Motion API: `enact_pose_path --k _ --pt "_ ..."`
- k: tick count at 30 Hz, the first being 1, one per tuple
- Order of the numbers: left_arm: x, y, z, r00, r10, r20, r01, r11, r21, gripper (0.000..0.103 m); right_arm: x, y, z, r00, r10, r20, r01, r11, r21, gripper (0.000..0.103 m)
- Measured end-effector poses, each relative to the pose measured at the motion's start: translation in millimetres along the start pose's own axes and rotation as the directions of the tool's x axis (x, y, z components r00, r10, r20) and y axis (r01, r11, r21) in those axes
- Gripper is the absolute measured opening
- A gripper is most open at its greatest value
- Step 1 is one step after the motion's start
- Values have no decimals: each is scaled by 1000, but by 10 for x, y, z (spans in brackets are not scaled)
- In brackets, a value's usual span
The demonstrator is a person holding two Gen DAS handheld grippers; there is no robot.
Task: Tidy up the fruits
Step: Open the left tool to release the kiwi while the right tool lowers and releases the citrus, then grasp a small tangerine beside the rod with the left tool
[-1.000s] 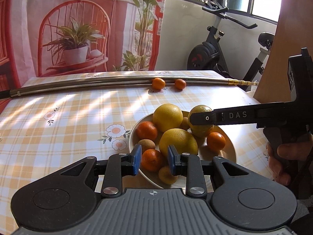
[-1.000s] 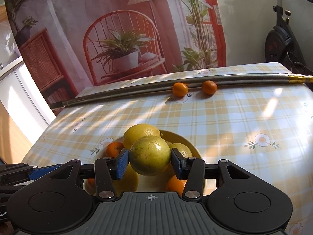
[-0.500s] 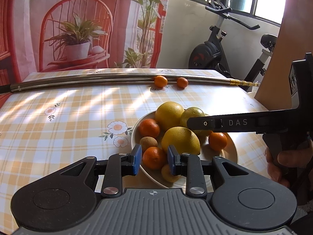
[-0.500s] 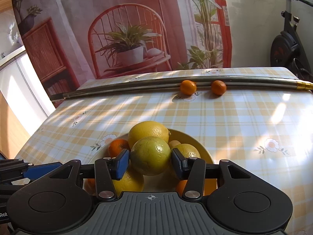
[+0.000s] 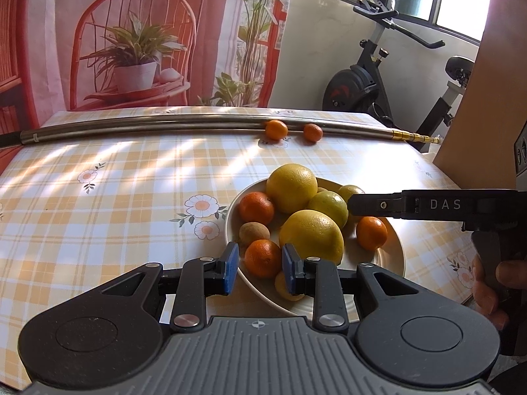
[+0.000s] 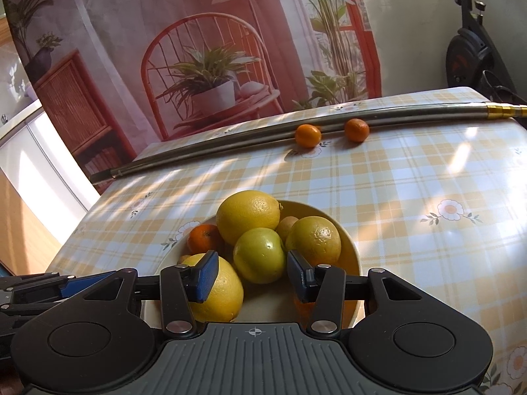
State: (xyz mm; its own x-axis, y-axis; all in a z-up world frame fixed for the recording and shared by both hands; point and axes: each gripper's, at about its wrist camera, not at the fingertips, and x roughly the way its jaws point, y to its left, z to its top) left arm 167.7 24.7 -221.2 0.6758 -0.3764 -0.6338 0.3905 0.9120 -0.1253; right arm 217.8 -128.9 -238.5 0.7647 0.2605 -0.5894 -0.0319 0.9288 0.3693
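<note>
Sunny checked counter (image 5: 115,197) has lots of bare room left of the fruit bowl (image 5: 392,253), where the left gripper (image 5: 260,271) and right gripper (image 6: 252,275) both wait open, holding nothing.

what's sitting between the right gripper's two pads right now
In the right wrist view, a yellow-green citrus sits in the bowl between the open right gripper's pads, gaps visible on both sides.

Home: exercise bike (image 5: 378,89), checked tablecloth (image 5: 131,184)

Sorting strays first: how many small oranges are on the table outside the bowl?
2: one small orange and a second side by side against the metal pole at the table's far edge. None else visible outside the bowl.
</note>
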Motion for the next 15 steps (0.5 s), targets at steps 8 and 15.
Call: enact_pose_path --k 8,15 --pt "23 143 80 1000 26 -11 -27 996 -82 30 -161 -201 64 999 -29 44 27 999 42 44" --pt "8 360 313 999 41 -14 -43 983 -177 30 -224 -409 197 993 -75 89 72 996 46 44"
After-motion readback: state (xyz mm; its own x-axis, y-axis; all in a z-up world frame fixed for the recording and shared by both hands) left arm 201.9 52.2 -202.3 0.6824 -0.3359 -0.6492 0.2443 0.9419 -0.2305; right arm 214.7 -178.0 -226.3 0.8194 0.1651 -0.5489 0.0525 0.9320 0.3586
